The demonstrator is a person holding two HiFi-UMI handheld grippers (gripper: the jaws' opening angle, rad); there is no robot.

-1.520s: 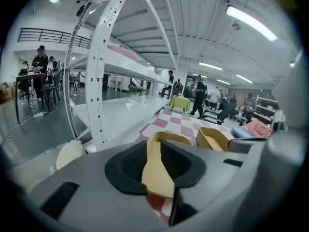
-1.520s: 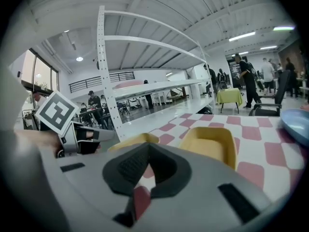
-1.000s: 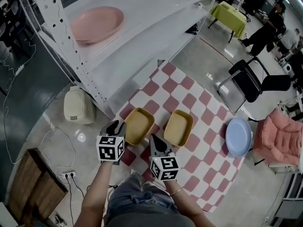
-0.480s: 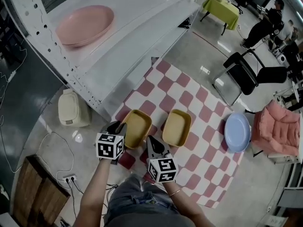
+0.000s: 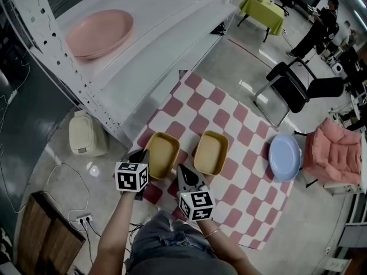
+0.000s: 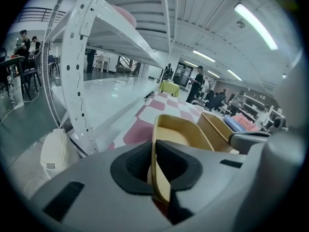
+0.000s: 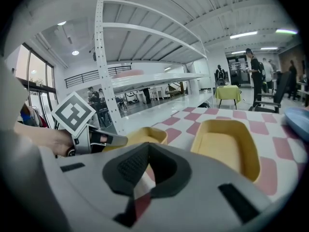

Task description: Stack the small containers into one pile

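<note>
Early in the task, judging by the layout: nothing stacked yet, one grip made, the lift and the nesting both left to do. Left claw [image 5: 142, 154]: just been closing, now clamped on the near wall of the left container [image 5: 162, 153], with the thin yellow rim pinched between the pads in the left gripper view. Left container: close to the near left corner of the desk [image 5: 241, 130], flat on the checked cloth [image 5: 198, 124] as far as can be told, not yet raised. Right container [image 5: 211, 152]: just beside it toward the middle of the near edge, apart from it, with a strip of cloth showing between the two. Same shape and same yellow for both, rounded rectangular tubs with sloping walls, so likely to nest one inside the other. Both bare inside, no food, lid or loose item to spill. Right claw [image 5: 184, 172]: pads together with nothing between them, poised over the near edge, short of the right container and touching neither tub. Probably next: lifting the held tub clear and lowering it into its neighbour. Also present but seemingly outside the pile: a blue plate [image 5: 285, 157] at the right edge of the desk, and a pink plate [image 5: 98, 33] up on the white shelf [image 5: 172, 16].
</note>
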